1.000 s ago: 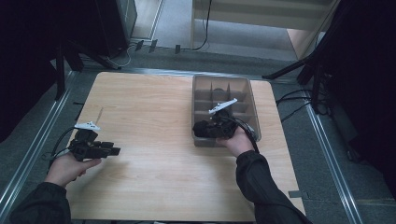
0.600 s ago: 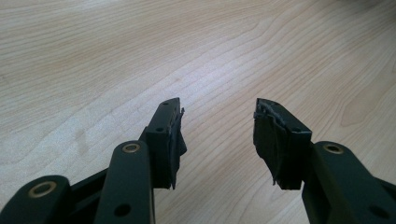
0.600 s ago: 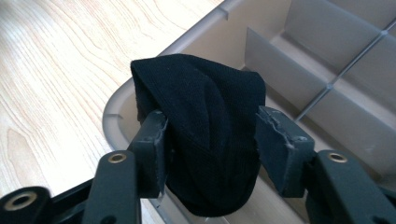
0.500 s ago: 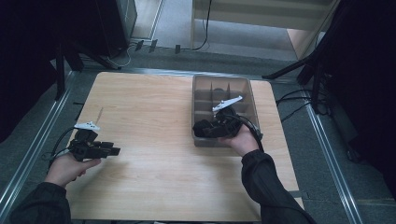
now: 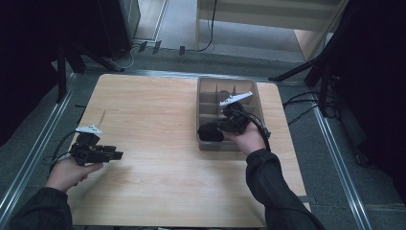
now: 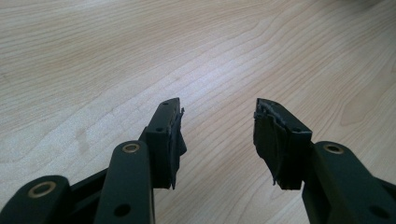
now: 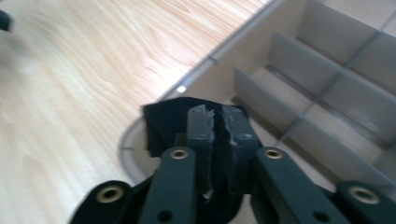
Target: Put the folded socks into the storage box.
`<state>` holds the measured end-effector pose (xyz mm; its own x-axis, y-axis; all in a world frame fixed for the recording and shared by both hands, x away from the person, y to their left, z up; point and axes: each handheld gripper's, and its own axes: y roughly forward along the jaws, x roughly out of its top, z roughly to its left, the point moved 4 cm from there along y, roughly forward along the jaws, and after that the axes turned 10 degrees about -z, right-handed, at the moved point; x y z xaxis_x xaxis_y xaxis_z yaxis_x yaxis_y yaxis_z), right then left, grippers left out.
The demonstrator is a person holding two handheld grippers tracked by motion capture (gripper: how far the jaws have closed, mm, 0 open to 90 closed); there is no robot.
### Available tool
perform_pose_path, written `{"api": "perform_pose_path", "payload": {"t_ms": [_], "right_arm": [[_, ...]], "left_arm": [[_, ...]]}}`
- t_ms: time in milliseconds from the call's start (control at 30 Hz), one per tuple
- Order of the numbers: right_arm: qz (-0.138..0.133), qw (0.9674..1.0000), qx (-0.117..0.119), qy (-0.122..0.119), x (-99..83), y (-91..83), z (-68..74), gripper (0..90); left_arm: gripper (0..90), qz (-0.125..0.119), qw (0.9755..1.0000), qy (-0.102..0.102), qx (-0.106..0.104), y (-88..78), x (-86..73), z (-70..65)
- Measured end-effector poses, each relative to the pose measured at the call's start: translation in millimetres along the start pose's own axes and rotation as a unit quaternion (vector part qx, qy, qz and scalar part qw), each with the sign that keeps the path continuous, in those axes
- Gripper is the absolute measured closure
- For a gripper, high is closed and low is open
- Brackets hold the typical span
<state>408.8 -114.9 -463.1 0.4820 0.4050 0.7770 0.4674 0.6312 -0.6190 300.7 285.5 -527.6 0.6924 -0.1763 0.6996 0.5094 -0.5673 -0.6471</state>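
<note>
Wooden worktop [image 5: 158,143], large, mostly bare. Grey divided tray [image 5: 206,91] at far right corner region, near right edge. Right gripper [image 7: 215,122] over tray's near-left compartment, jaws closed on black cloth-like item [image 7: 163,122]. Left gripper [image 6: 218,135] near left edge, jaws well apart, empty. Risk: thin pinch on limp item, may slip or snag divider, tipping tray.
</note>
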Motion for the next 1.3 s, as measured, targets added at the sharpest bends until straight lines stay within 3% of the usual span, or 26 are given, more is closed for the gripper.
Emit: {"api": "perform_pose_path", "payload": {"t_ms": [133,367,567,900,1133,1167,1300], "right_arm": [[0.017,0.9999,0.002,0.003,-6.7,8.7,-1.8,89.5],[0.049,0.9985,0.023,-0.012,-17.2,21.4,10.1,90.0],[0.068,0.9973,0.023,-0.010,-25.2,29.1,12.9,90.0],[0.088,0.9958,0.022,-0.008,-26.0,30.4,15.2,90.0],[0.074,0.9971,0.008,-0.013,-29.3,31.1,19.1,90.0],[0.076,0.9968,0.007,-0.023,-29.8,31.5,19.5,90.0],[0.091,0.9957,0.012,-0.011,-31.4,34.5,18.7,90.0]], "left_arm": [[50.8,0.001,1.0000,-0.001,-0.001,0.2,-0.4,0.5],[50.8,0.001,1.0000,0.000,-0.001,0.7,-0.2,-0.8],[50.9,0.002,1.0000,0.001,0.000,0.8,-0.5,-0.6],[50.8,0.001,1.0000,0.001,-0.001,0.7,-0.2,-0.8],[50.8,0.003,1.0000,0.004,-0.001,1.3,-0.2,-1.3],[50.8,0.003,1.0000,0.004,-0.001,1.2,-0.2,-1.4],[50.8,0.003,1.0000,0.004,-0.001,1.1,-0.1,-1.3]]}}
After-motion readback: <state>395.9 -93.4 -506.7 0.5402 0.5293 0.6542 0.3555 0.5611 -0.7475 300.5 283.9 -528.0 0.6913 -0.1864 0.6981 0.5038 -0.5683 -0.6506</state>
